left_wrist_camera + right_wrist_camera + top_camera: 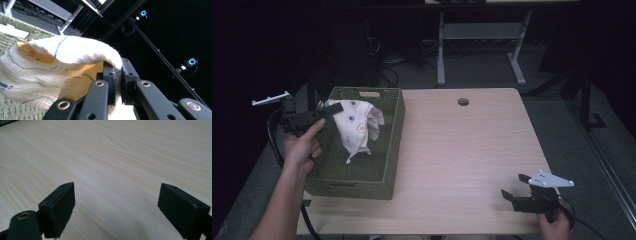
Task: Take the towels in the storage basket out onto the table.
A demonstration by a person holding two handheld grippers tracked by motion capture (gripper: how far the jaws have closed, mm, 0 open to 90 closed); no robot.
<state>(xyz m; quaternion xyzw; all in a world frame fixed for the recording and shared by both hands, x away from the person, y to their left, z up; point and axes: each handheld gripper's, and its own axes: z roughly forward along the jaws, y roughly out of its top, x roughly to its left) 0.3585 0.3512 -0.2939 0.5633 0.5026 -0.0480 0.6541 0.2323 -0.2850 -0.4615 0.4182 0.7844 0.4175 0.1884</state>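
Black jaws of the left gripper sit closest in the left gripper view, pressed together on a fold of a cream cloth. From the pinch the cloth drapes away to one side, over woven green wicker.

Seen from the high view, a pale wooden table holds a large olive-green wicker basket at its left side. The left gripper reaches in over the basket's left rim, and the cloth hangs down from its jaws into the basket. Its long axis runs from the pinched top corner down to a loose tail near the basket floor; whether the tail touches the floor cannot be told. So the cloth lies directly below the left jaws, and lifting it clear looks like the coming move.

Far across the table, the right gripper rests near the front right corner, its jaws spread wide over bare wood and holding nothing.

Cream in colour, the cloth is soft and rumpled, printed with small orange shapes, dark dots and thin teal lines.
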